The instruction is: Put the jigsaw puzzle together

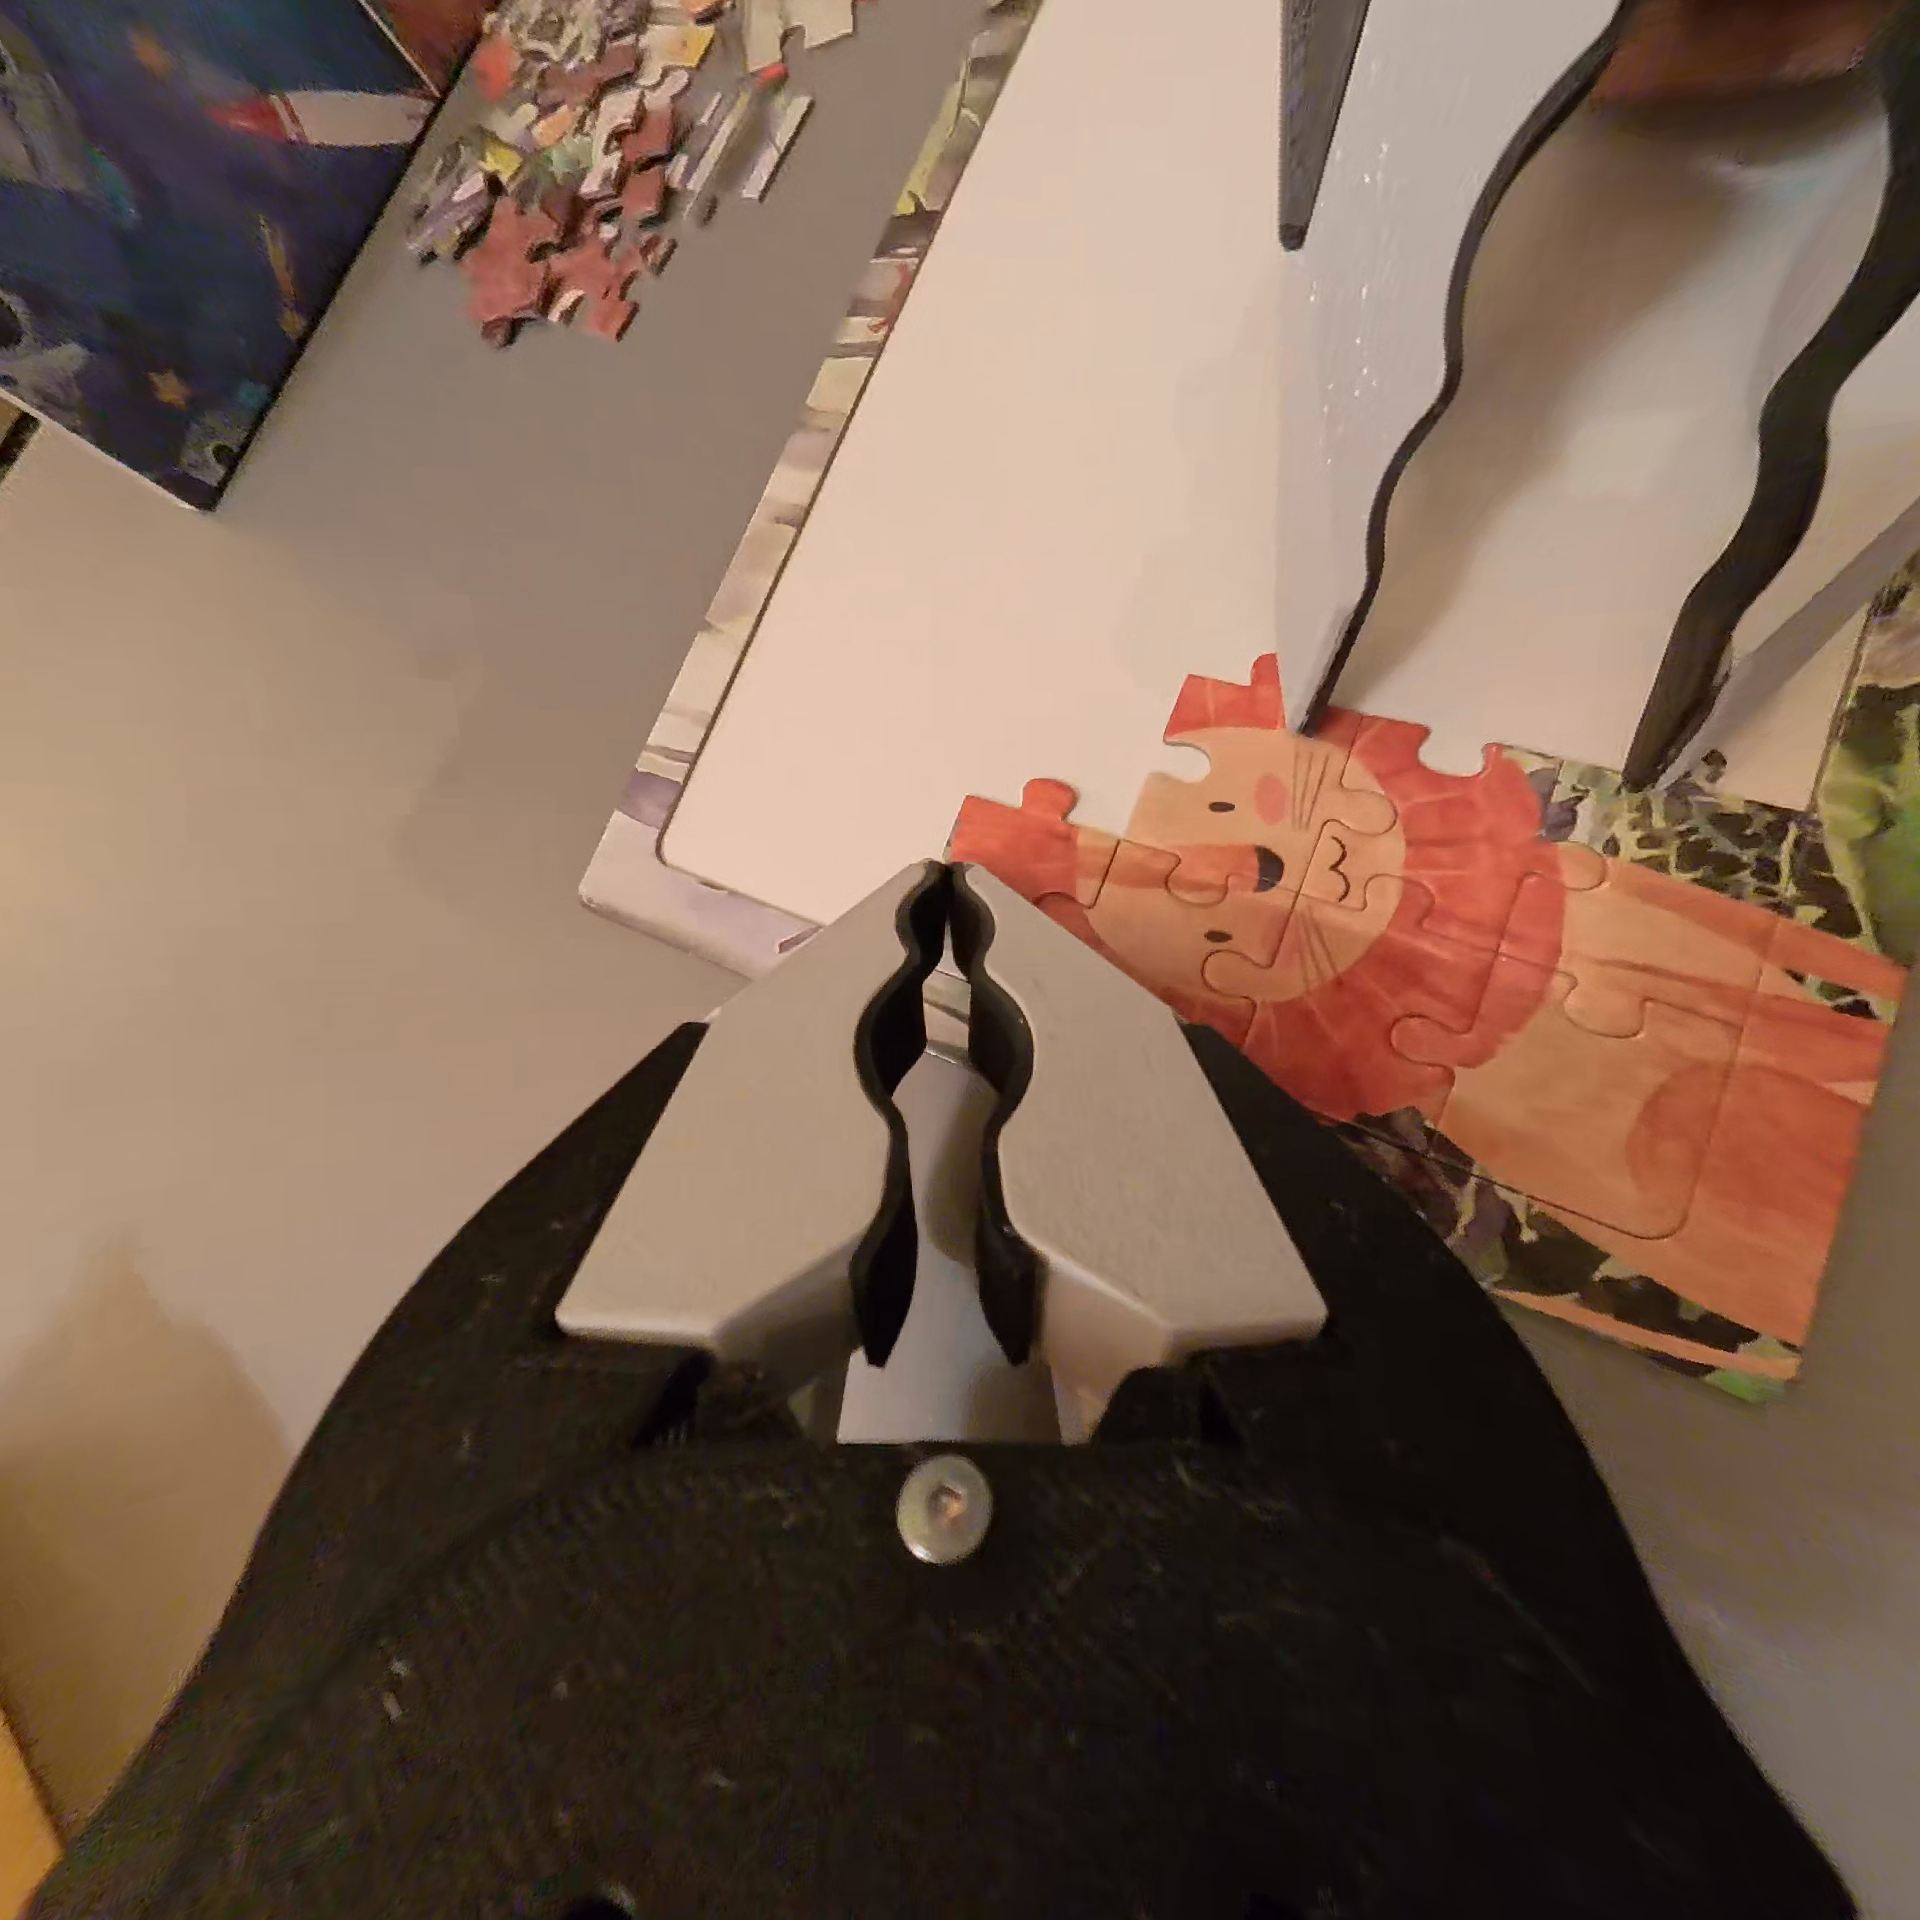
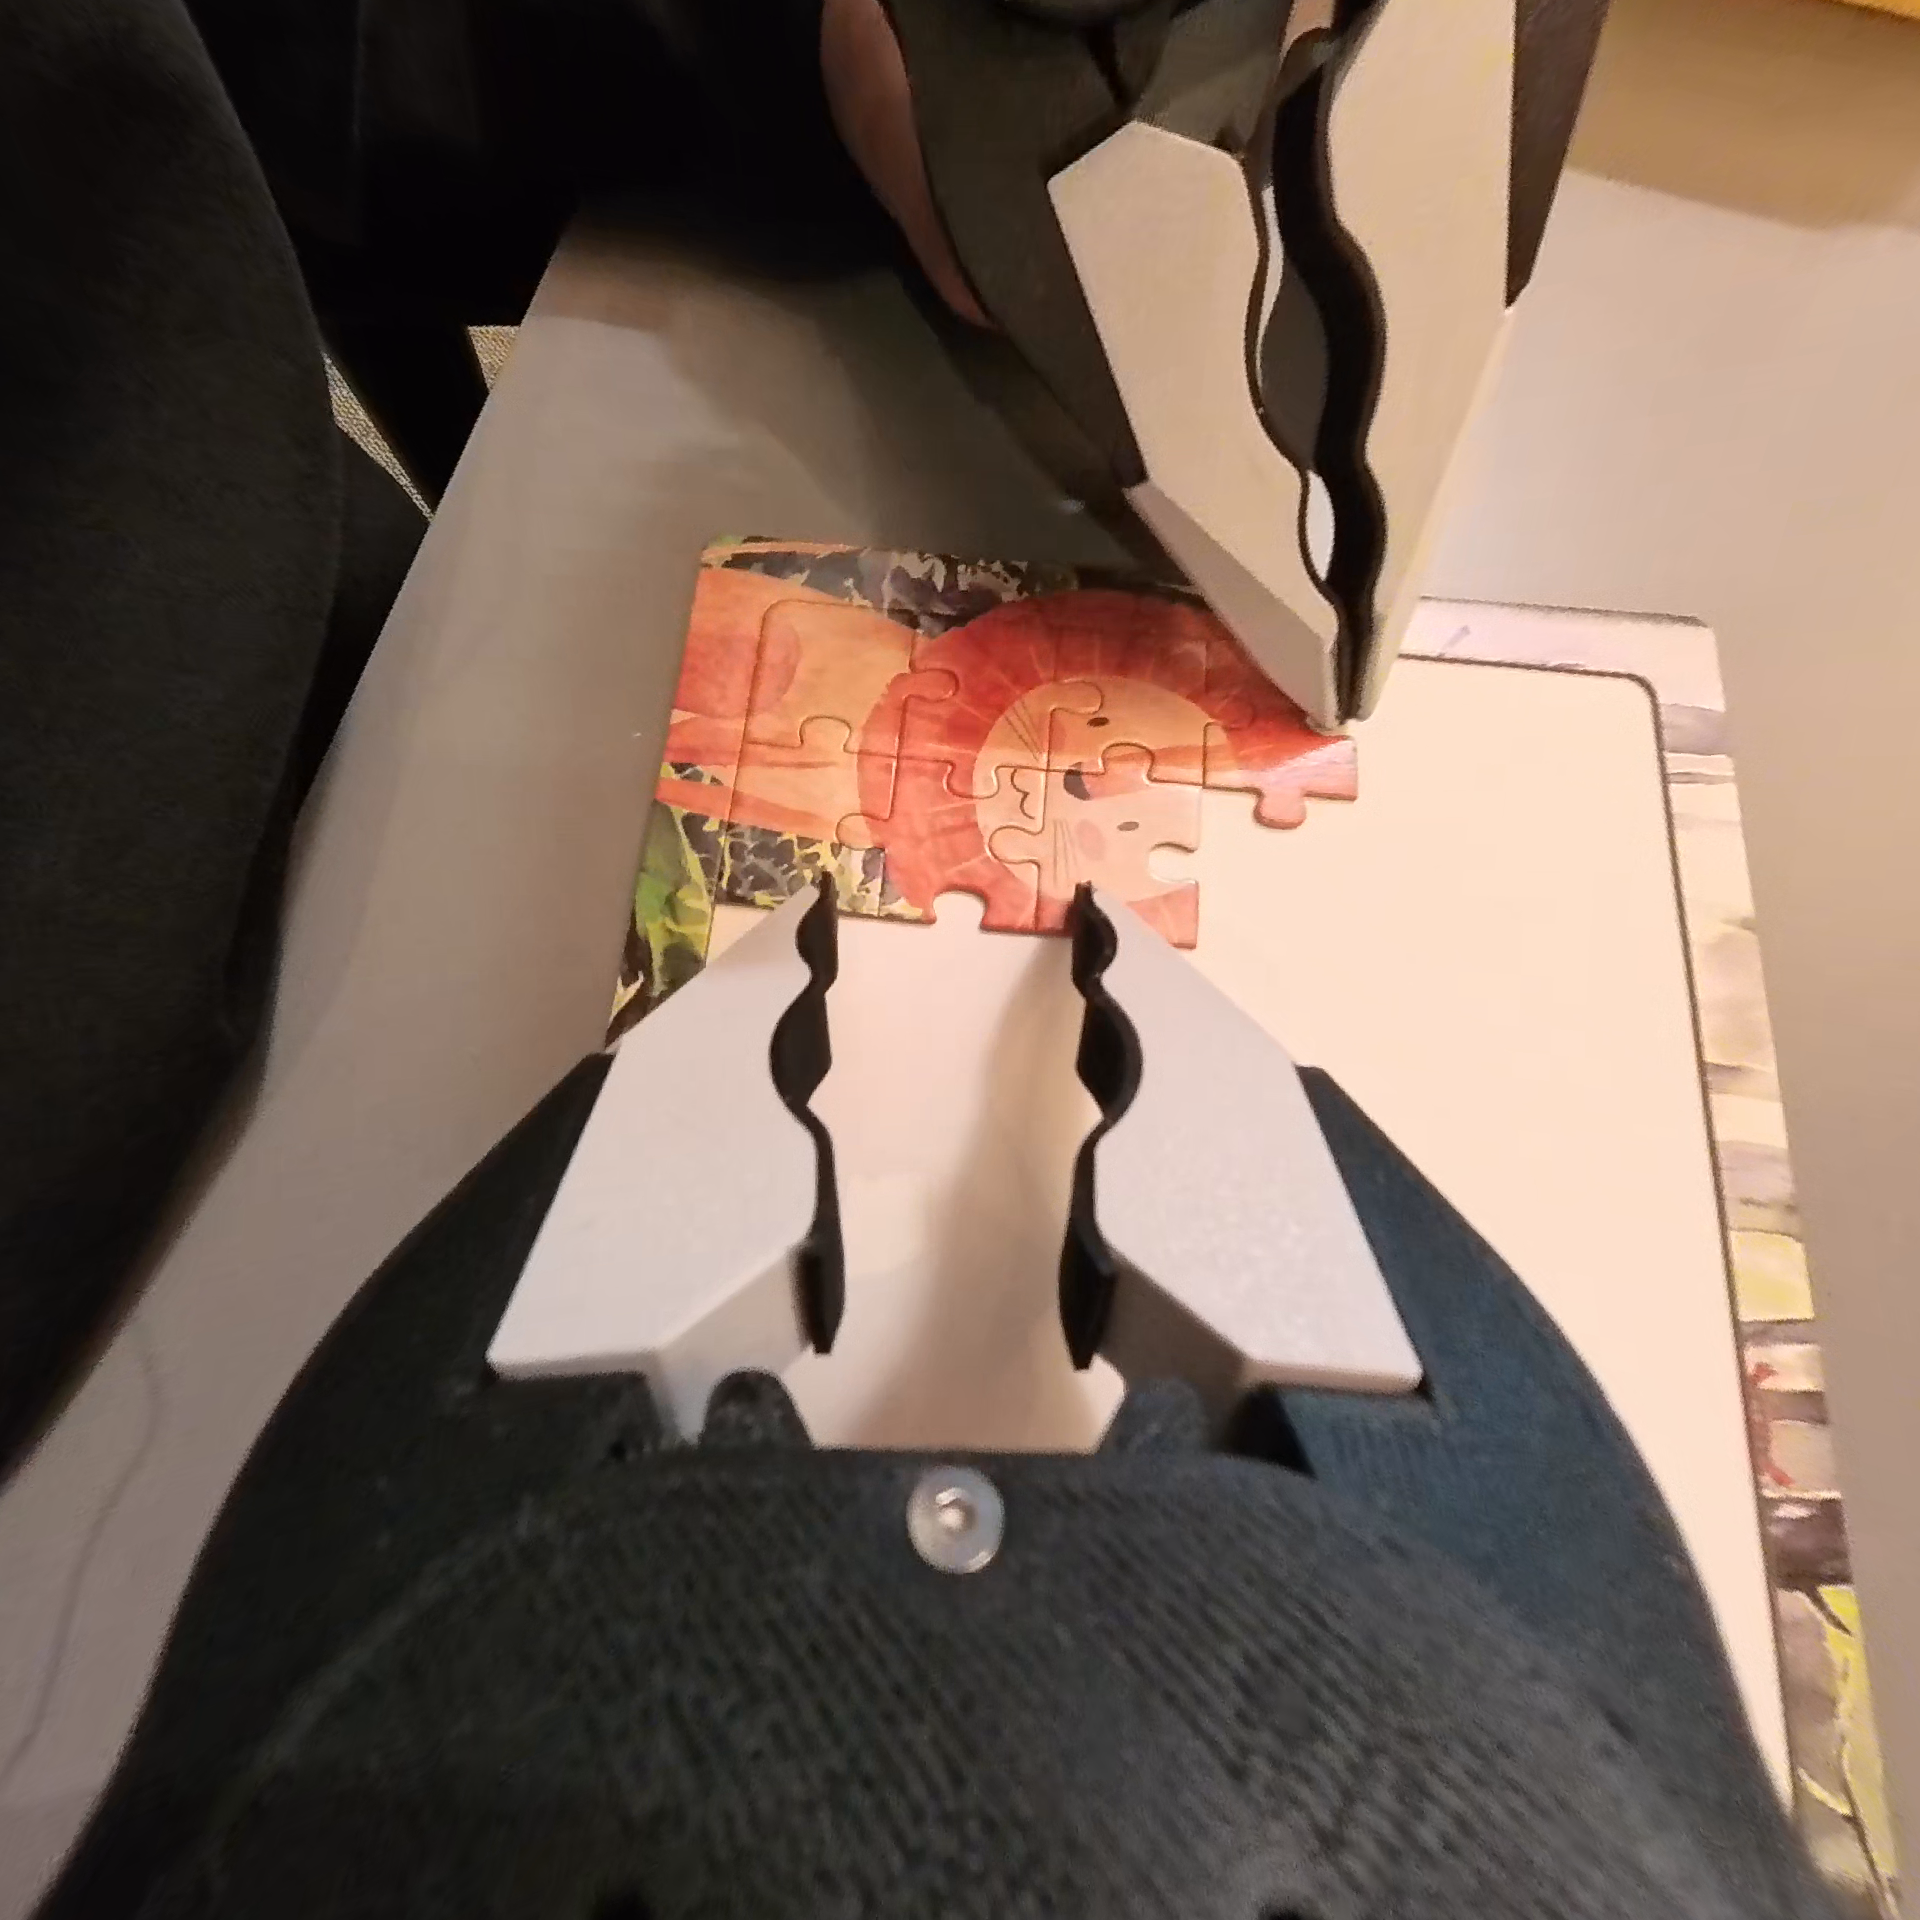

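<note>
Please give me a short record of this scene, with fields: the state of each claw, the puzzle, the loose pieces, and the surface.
left claw: shut, holds nothing, tip at the corner of the lion section
right claw: open, both tips at the edge of the lion section
lion section: joined pieces, lying in a corner of the puzzle tray
puzzle tray: mostly unfilled, white inside, painted border
loose pieces: a pile beyond the tray
puzzle box: dark blue, beside the pile
table: grey

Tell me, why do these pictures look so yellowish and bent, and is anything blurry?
Left wrist view: warm indoor light, wide-angle bending of the tray edge, loose pieces soft at the top. Right wrist view: same warm cast, lion sharp, borders smeared.
</note>
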Available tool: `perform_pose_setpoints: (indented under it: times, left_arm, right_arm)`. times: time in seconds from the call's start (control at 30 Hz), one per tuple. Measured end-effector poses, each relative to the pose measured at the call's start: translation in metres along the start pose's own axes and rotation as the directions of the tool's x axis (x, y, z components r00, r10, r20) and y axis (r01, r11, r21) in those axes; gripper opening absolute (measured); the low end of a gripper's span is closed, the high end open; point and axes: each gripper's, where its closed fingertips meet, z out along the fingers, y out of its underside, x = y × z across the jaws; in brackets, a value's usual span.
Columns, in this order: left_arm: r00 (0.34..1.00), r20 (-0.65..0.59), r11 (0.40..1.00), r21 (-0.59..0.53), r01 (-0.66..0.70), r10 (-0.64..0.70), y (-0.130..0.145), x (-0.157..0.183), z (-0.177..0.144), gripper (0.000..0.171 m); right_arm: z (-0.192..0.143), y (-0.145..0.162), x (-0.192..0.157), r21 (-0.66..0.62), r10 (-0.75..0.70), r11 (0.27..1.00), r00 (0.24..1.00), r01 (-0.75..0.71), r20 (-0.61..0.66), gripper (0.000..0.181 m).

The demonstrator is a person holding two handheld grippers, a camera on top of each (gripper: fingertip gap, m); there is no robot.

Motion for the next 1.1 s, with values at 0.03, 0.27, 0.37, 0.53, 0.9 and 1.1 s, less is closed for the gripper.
perform_pose_setpoints:
  times: [0.03, 0.27, 0.37, 0.53, 0.9, 1.1]
  left_arm:
    - [1.000, -0.003, 1.000, 0.000, 0.003, -0.003, 0.000, 0.000, 0.000, 0.000]
    - [0.996, -0.083, 0.997, 0.054, 0.048, -0.043, -0.006, 0.005, -0.006, 0.000]
    - [0.997, -0.070, 0.999, 0.027, 0.026, -0.024, -0.003, 0.006, -0.004, 0.000]
    - [0.996, -0.084, 0.999, 0.024, 0.039, -0.037, -0.002, 0.007, -0.004, 0.000]
    - [0.979, -0.028, 0.970, 0.138, 0.202, -0.200, -0.011, -0.022, -0.017, 0.000]
    - [0.969, 0.026, 0.965, 0.108, 0.240, -0.244, -0.002, -0.033, -0.016, 0.000]
  right_arm:
    - [0.000, 0.000, 0.000, 0.001, 0.000, 1.000, 1.000, 0.000, 0.000, 0.044]
    - [0.000, 0.000, 0.000, 0.001, 0.001, 1.000, 1.000, -0.001, -0.002, 0.044]
    - [0.000, 0.000, 0.000, 0.000, 0.001, 1.000, 1.000, -0.001, -0.002, 0.044]
    - [0.000, 0.000, 0.000, 0.000, 0.002, 1.000, 1.000, -0.002, -0.003, 0.044]
    - [-0.004, 0.000, 0.012, -0.036, -0.054, 0.998, 0.994, 0.051, -0.097, 0.040]
    - [-0.015, 0.000, 0.020, -0.025, -0.043, 0.999, 0.990, 0.040, -0.137, 0.041]
